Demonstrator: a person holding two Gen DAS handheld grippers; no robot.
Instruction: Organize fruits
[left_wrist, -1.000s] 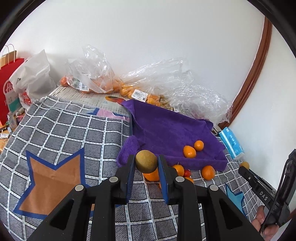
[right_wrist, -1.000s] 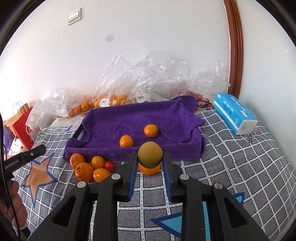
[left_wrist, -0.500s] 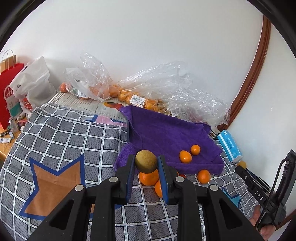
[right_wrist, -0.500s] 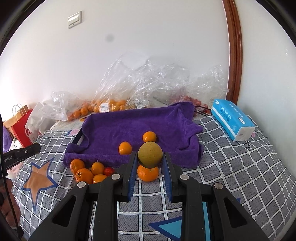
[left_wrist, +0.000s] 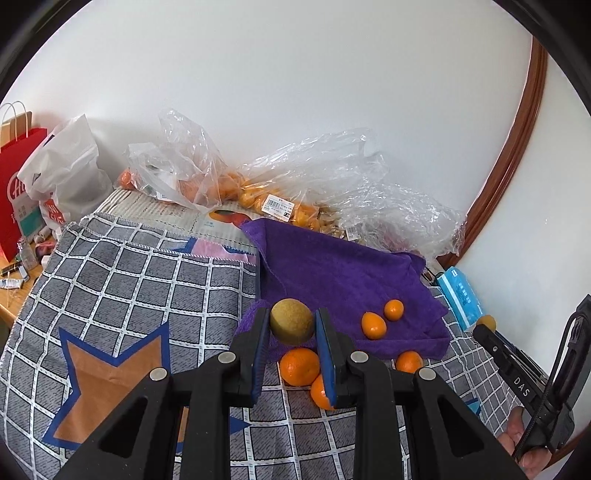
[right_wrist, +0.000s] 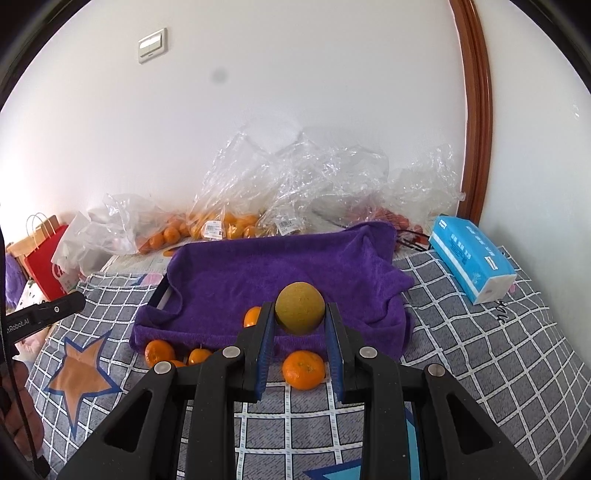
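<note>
Largest first: checked cloth (left_wrist: 129, 288), soft and rumpled, no firm bed for anything round; likely to let a dropped fruit roll toward the edge.

On it, purple towel (right_wrist: 258, 273), draped over a tray (right_wrist: 162, 291) with only a dark rim peeking out at the left. Humped front fold, apt to stop or bounce back a fruit let go too early or too low.

Next, left gripper (left_wrist: 291, 328), clenched on a yellow-brown fruit (left_wrist: 291, 321), held in the air above the towel's near corner. Likewise right gripper (right_wrist: 300, 314), clamped on a second yellow-brown fruit (right_wrist: 300, 308), hanging over the towel's front edge. Pinched only near the tips on a smooth ball (little pad contact on either side), so prone to squirt forward with any jolt or slackening. Bruising probable if squeezed harder to compensate.

Smaller: two oranges (left_wrist: 373, 325) already on the towel, in the probable landing zone; liable to be struck and sent rolling.

Smallest worry: loose orange (right_wrist: 303, 370) on the cloth just below the right gripper, and more loose oranges (right_wrist: 159, 352) along the towel's front edge; easy to nudge away on a low approach.
</note>
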